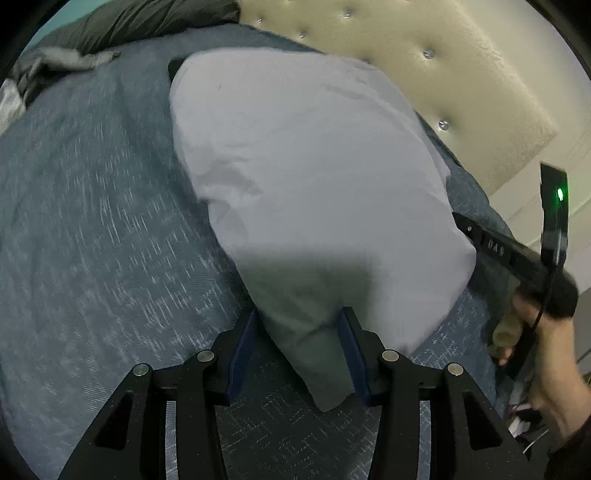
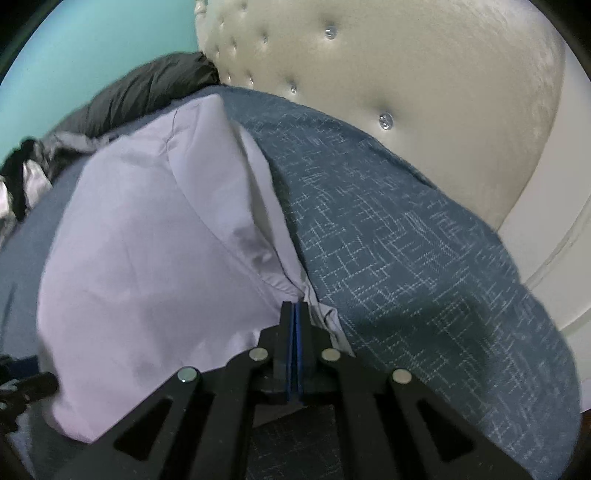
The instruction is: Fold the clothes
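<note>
Your bed (image 1: 92, 221) fills both views, spread with a blue cover in a pale crosshatch weave, and the cream tufted headboard (image 2: 406, 74) rises behind it. A dark grey bundle of bedding (image 1: 140, 22) lies along the bed's far edge. On the cover sits the pale lilac garment (image 1: 295, 166), folded into a broad, thick pad, with a seam running down it in the right wrist view. Your left gripper (image 1: 299, 354) has its fingers about half apart, one on each side of the garment's near corner, the cloth lying between the blue pads; you cannot tell whether they press it. Your right gripper (image 2: 294, 325) has its fingers fully closed, the tips at the garment's right edge where the cloth bunches; whether cloth is pinched there does not show. Your right hand (image 1: 546, 347) shows at the left view's right edge.
</note>
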